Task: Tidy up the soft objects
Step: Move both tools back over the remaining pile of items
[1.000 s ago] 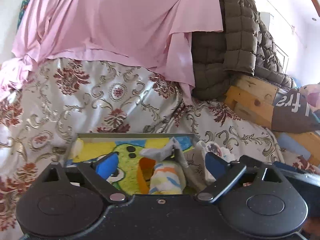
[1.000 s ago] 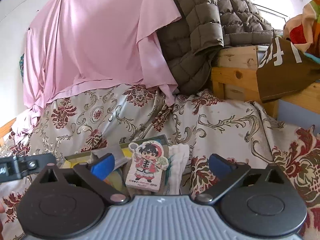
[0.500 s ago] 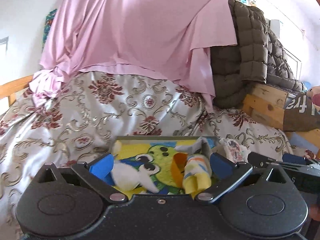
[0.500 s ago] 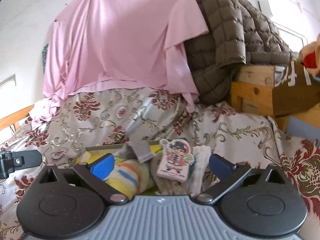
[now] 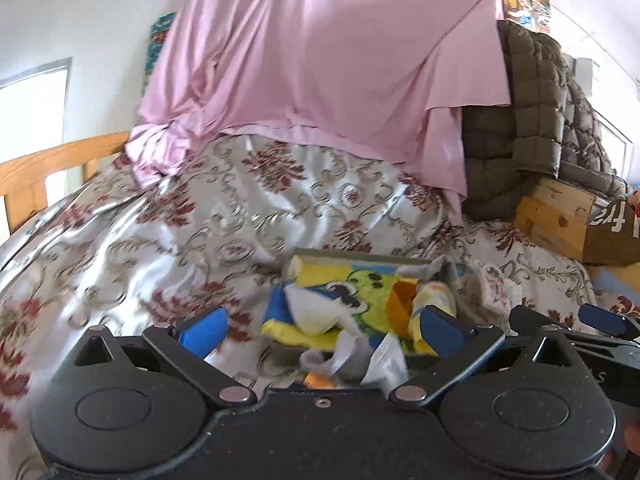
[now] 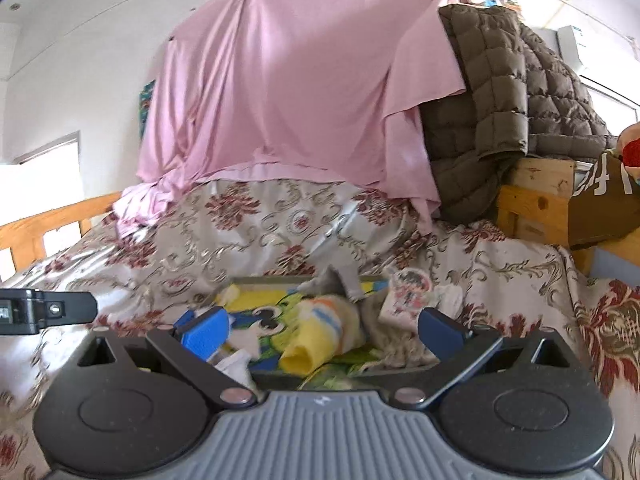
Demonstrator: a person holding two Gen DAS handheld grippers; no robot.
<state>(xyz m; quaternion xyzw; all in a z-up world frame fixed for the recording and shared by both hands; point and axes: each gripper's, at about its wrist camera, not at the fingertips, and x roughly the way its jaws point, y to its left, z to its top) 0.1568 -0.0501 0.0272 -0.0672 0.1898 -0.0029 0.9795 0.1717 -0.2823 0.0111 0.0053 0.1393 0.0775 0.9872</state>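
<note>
Striped sock (image 6: 324, 330) in the cartoon tray (image 6: 264, 280), between the right hand-held gripper's (image 6: 320, 330) wide-apart, unclamped fingers.

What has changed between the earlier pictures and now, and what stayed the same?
Both views swung left: the wooden bed rail has come into view. The left hand-held gripper has just been opening wider, gripping nothing. The right hand-held gripper stays open. The striped sock stays in the tray.

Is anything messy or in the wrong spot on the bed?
Yes. The striped sock lies crumpled across the cartoon tray, and a cartoon figure card leans tilted at the tray's right edge beside a heap of cloth.
</note>
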